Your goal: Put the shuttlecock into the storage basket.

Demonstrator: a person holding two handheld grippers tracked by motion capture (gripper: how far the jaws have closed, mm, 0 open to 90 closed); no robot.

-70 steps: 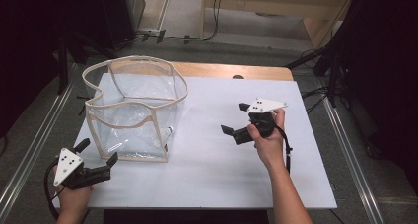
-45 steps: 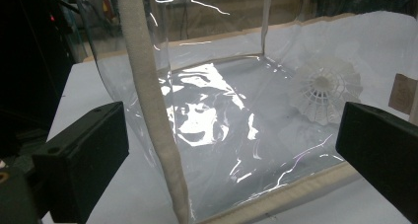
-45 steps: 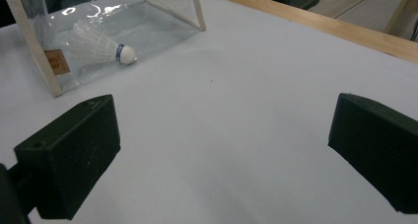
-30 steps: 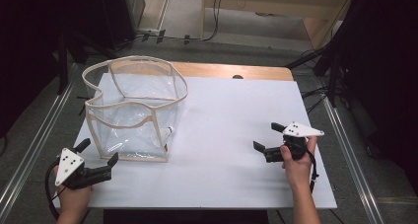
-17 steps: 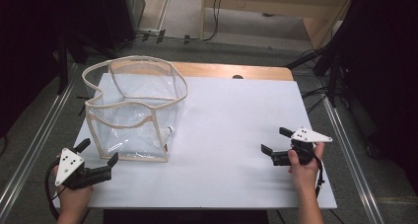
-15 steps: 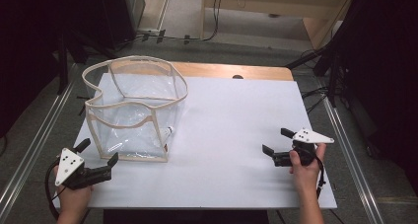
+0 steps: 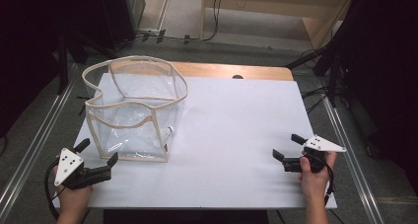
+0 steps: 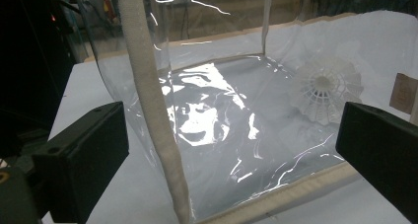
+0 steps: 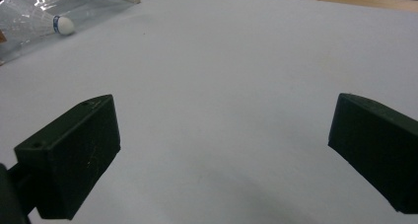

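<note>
both grippers are held wide apart and empty: left gripper (image 7: 96, 161) at 7 o'clock, right gripper (image 7: 289, 152) at 4. shuttlecock (image 8: 326, 89) sits inside clear bag (image 7: 133, 110) at 10; probably best reached over the rim.

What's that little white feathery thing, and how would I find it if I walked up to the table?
Start at the white table and find the clear bag with beige trim standing on its left side. Look through the bag's wall at its floor, near the corner facing the table's middle: the shuttlecock lies there on its side. It is the bag's one item, a white skirt with a rounded, blue-banded tip.
</note>
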